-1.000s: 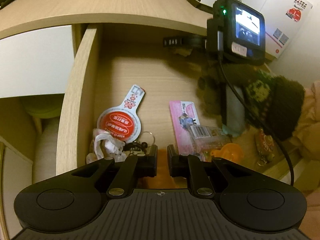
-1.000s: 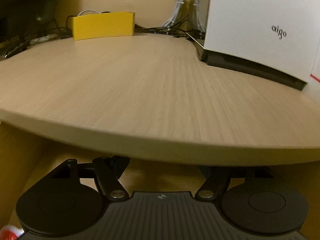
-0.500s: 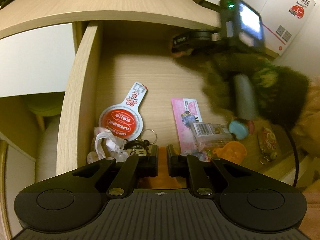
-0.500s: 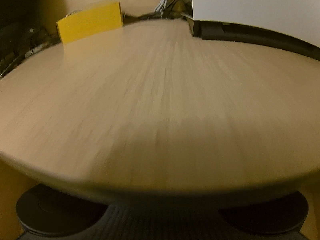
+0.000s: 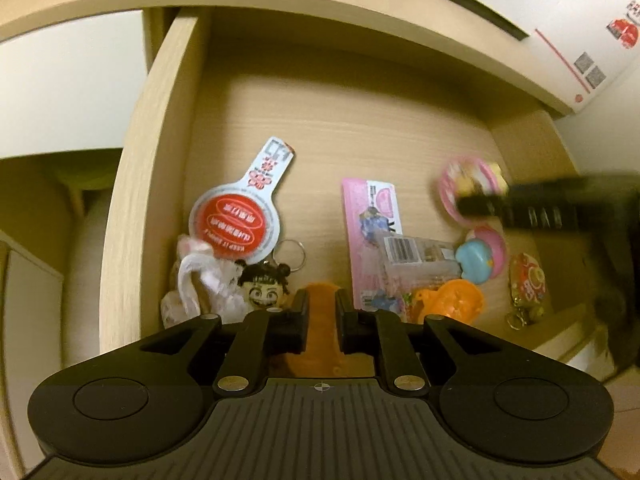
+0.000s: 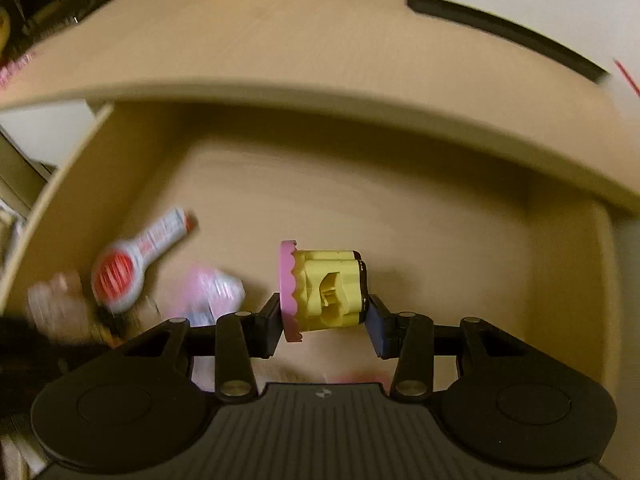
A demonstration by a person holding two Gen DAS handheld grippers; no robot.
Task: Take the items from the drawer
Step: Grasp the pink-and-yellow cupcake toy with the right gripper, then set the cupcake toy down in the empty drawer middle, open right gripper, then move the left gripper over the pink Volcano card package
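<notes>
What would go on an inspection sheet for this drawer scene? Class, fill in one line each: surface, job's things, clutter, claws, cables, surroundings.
Surface: open wooden drawer, far part of its floor bare; desk top above.
Job's things: yellow toy with pink frilled rim held in the right claw; red fan, pink card, doll keyring, orange toy, blue toy lie in the drawer.
Clutter: crumpled wrapper at the drawer's left wall.
Claws: left claw nearly shut around something orange, contact unclear; right shut on the toy.
Cables: nothing seen.
Surroundings: white box on the desk.
</notes>
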